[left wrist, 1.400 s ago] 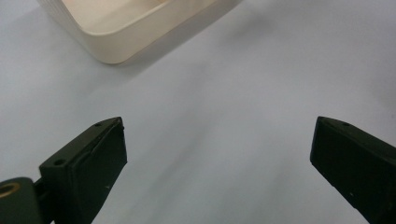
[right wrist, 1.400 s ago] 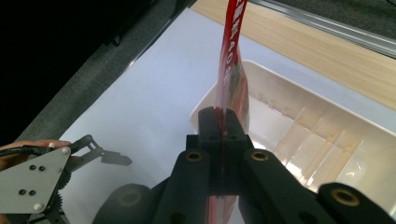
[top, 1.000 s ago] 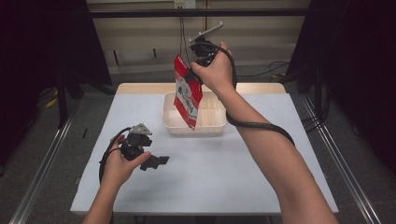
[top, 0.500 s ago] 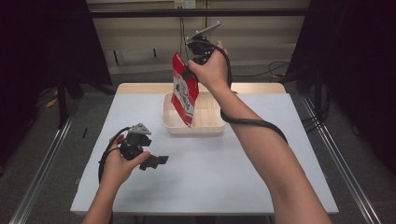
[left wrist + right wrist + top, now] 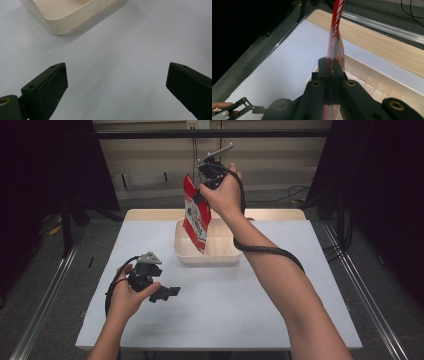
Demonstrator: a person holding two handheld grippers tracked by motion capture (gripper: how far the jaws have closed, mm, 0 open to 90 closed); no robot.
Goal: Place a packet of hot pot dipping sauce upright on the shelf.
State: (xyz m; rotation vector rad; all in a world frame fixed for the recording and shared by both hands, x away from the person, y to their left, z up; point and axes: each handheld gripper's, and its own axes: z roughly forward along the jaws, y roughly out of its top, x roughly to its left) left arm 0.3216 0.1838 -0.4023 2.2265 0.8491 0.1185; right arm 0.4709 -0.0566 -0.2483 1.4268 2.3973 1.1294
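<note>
Red snack bag [image 5: 196,215] hangs above the cream tray [image 5: 185,251], its top edge pinched flat between the right gripper's [image 5: 212,172] closed fingers [image 5: 325,67], lower corner dipping toward the tray's left compartment. At the table's [image 5: 250,305] 8 o'clock, the left gripper [image 5: 167,293] rests low in the hand, fingers [image 5: 48,86] spread wide over bare surface, holding nothing. From there the tray sits toward 1 o'clock, apart. One bag, one tray, two grippers.

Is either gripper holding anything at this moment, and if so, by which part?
The right gripper is shut on the red snack bag, pinching its edge so it hangs over the cream tray. The left gripper is open, holding nothing.
</note>
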